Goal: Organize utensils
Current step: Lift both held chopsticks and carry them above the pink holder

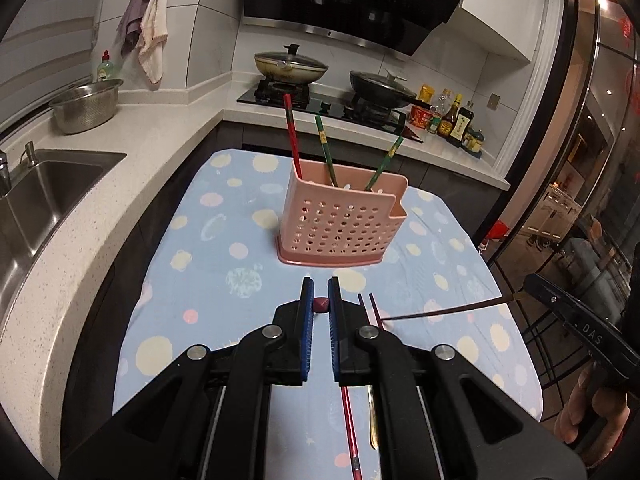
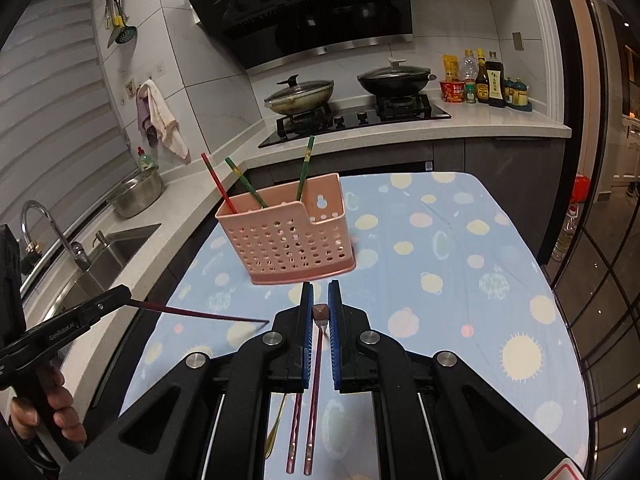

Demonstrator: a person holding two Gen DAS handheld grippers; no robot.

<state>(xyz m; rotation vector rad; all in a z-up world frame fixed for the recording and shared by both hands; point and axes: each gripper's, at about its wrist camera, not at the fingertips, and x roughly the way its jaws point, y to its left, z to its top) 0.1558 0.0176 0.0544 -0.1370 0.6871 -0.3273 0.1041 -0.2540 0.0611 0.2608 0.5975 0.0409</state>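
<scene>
Table (image 1: pixel 200 320): covered by a blue cloth with pastel dots, set in a kitchen between a sink counter on the left and a hob at the far side.

Pink perforated holder (image 1: pixel 340 220): stood upright near the middle of the table, straight ahead of both claws and beyond them. One red and two green chopsticks (image 1: pixel 325 148) were already leaned inside it, tips down.

Left gripper (image 1: pixel 321 304): held above the near part of the table, angled downward; jaws were clamped on a dark red chopstick (image 1: pixel 321 305), seen end-on between the pads, its long axis pointed toward the holder.

Right gripper (image 2: pixel 320 310): likewise raised and angled downward, jaws clamped on a brownish chopstick (image 2: pixel 320 312), its shaft run back under the claw and its blunt end aimed at the holder.

Loose items: two more chopsticks (image 2: pixel 302 428) and a gold-coloured utensil (image 2: pixel 276 424) were left lying on the near cloth, beneath the claws.

Judgement: both claws were about equally near the holder; each stick would probably need tipping upright over the open top.
</scene>
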